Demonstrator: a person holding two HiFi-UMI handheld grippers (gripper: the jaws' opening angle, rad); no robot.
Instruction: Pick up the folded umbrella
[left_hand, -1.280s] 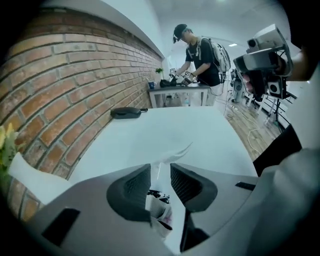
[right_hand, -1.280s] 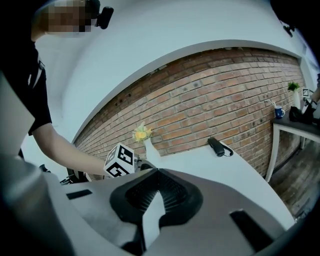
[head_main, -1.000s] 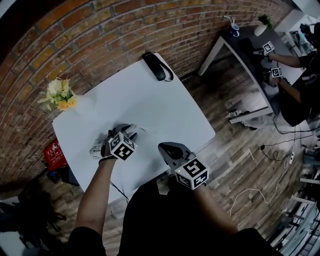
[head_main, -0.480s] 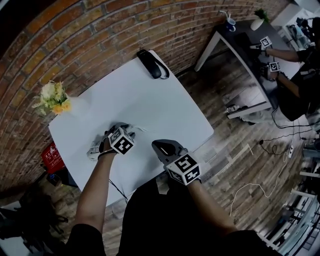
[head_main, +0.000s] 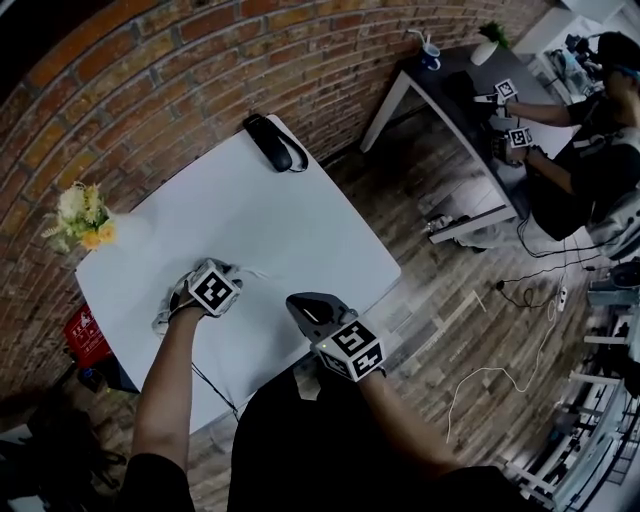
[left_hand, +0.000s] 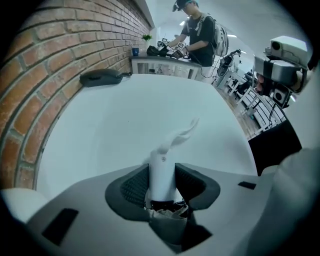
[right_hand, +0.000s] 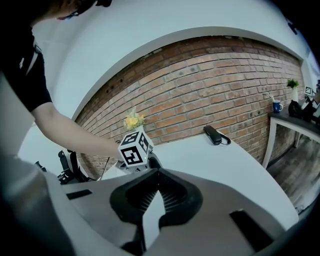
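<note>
Since a second ago the whole head view has slid leftward, table and both grippers with it. The left gripper (left_hand: 161, 175) has tipped over, so its marker cube (head_main: 212, 288) now shows one face almost squarely.

At far left a bunch of flowers (head_main: 80, 213) stands at the corner of the white table (head_main: 300, 215). A red thing (head_main: 85, 330) below that corner is too dark to name.

The left gripper's jaws are closing, their ribbed pads (left_hand: 133, 189) set against either side of the white handle of the pale folded umbrella (left_hand: 162, 155). Its wrist strap (left_hand: 183, 131) trails ahead over the tabletop. Crumpled fabric shows just behind the handle, and the rest of the umbrella is hidden under the gripper. From above, cube and hand cover the grip, so I cannot tell whether the umbrella rests on the table or hangs just clear of it.

A black oblong thing (head_main: 270, 143) with a loop lies at the table's far edge by the brick wall (head_main: 200, 60); what it is stays unclear.

The right gripper (right_hand: 158, 179) hovers at the table's near edge, its jaws drawn to a narrow slit with nothing in them.

Far right, a second person (head_main: 575, 160) at a dark desk (head_main: 450, 95) is cut off by the frame.
</note>
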